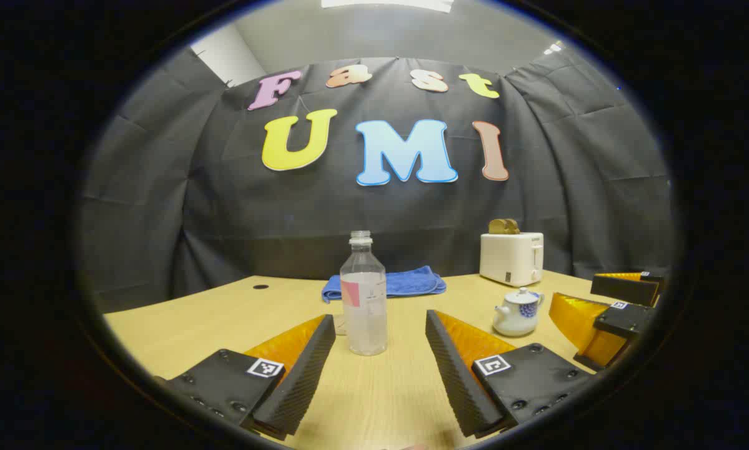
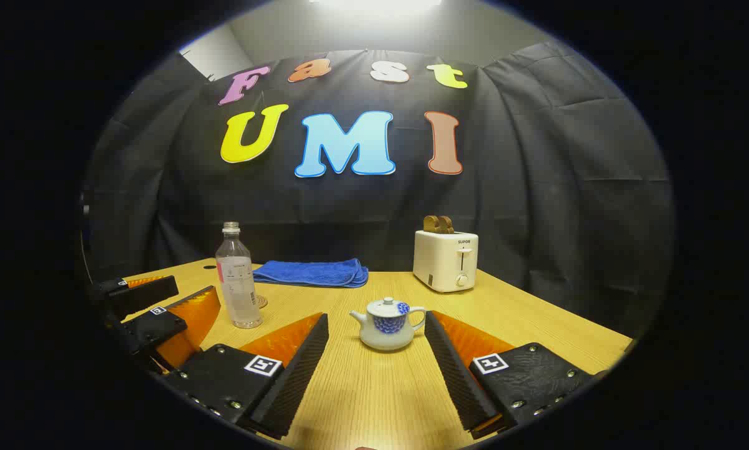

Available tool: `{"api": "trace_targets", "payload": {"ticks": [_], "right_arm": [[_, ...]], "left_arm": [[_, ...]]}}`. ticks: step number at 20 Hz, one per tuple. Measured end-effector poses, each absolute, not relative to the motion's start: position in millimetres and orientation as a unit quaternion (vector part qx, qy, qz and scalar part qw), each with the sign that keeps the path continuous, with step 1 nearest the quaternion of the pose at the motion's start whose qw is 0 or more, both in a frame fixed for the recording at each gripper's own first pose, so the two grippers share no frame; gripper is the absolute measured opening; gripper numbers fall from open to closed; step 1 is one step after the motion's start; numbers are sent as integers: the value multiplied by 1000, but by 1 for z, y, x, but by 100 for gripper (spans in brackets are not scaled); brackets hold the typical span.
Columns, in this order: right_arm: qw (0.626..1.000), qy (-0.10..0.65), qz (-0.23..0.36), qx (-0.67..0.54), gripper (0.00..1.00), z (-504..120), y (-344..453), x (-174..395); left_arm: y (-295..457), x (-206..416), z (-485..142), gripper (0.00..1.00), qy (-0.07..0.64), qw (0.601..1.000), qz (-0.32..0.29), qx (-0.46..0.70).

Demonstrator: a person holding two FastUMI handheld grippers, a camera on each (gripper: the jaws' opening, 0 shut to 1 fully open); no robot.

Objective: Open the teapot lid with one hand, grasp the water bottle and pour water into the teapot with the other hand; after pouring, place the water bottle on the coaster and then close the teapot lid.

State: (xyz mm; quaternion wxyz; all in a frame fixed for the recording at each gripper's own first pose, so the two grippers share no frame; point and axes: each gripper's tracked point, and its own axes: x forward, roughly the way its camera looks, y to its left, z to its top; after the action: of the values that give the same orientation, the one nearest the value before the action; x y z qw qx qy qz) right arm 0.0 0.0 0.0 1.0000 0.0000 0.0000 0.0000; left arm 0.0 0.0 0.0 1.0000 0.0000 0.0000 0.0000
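Left gripper [image 1: 380,350]: fingers spread, holding nothing, uncapped water bottle [image 1: 363,294] upright on the table [image 1: 180,319] just ahead. Right gripper [image 2: 376,347]: fingers spread, empty, lidded teapot [image 2: 386,328] standing just beyond them.

Toaster [image 2: 445,260], blue towel [image 2: 312,273], table [image 2: 536,325]

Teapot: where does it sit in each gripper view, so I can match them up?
Left gripper view: teapot right of centre, lid on, beyond the right finger of the open left claw.
Right gripper view: teapot at centre, between the open right claw's fingers.
Shared landmark: the white toaster behind it.
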Motion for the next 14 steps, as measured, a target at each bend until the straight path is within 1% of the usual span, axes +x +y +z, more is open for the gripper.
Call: {"api": "trace_targets", "payload": {"ticks": [14], "right_arm": [[1000, 2, -2, -1, 95, 0, -1, 1]], "left_arm": [[-4, 3, -1, 100, 3, 1000, -7, 3]]}}
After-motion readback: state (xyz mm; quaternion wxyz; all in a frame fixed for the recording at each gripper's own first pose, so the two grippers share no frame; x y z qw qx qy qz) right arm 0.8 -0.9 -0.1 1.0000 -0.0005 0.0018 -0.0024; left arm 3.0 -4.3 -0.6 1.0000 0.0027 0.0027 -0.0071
